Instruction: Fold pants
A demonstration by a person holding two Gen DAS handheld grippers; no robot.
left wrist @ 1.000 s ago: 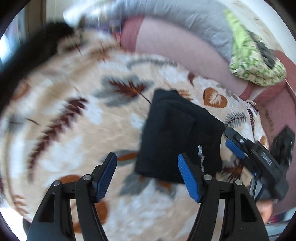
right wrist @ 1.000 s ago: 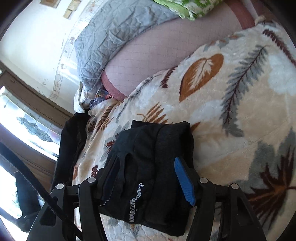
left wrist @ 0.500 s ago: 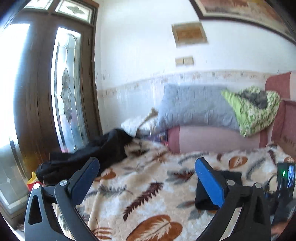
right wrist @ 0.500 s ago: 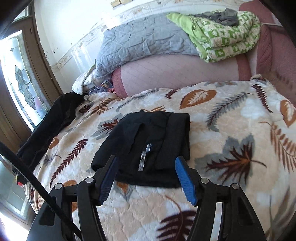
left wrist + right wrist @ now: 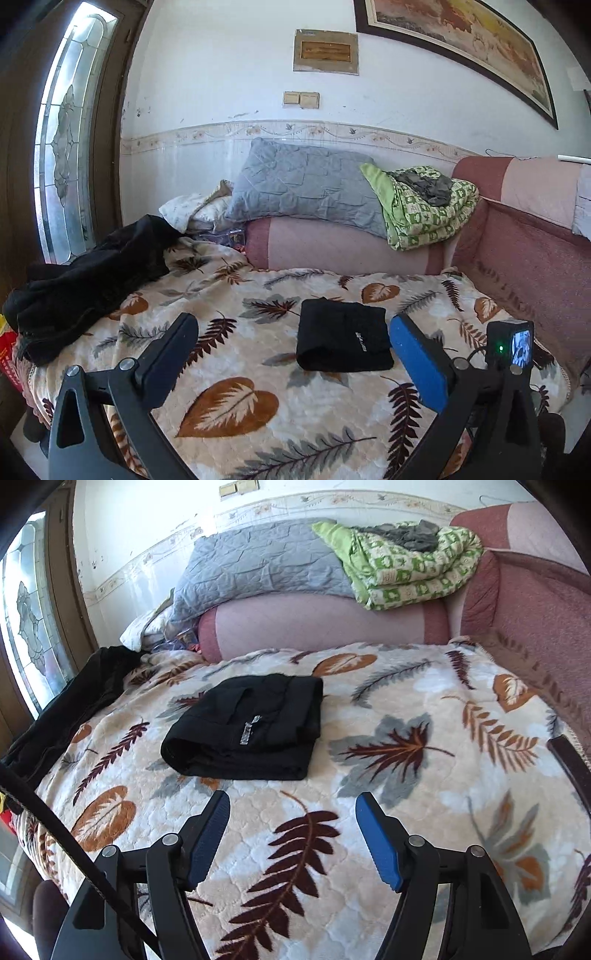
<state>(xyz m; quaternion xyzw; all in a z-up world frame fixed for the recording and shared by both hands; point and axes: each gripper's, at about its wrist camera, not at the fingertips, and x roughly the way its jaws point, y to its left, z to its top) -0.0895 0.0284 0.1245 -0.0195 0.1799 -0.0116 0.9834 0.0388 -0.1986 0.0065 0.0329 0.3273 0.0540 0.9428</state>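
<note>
The black pants (image 5: 343, 338) (image 5: 245, 727) lie folded into a compact rectangle on the leaf-patterned blanket (image 5: 236, 402) (image 5: 406, 746), a small white logo facing up. My left gripper (image 5: 291, 354) is held back from them at the bed's near edge, jaws wide apart and empty. My right gripper (image 5: 291, 830) hovers over the blanket in front of the folded pants, its jaws opening with nothing between them. The right gripper's camera body (image 5: 509, 345) shows at the right of the left wrist view.
A heap of black clothing (image 5: 85, 280) (image 5: 66, 705) lies at the bed's left edge by the glass door (image 5: 62, 147). Behind are a pink bolster (image 5: 332, 243), a grey pillow (image 5: 306, 184) and a green quilt (image 5: 424, 210). A pink sofa back (image 5: 524, 236) bounds the right side.
Both grippers let go of the folded pants and pulled back and up from them. The left jaws spread wide; the right jaws widened a little.
</note>
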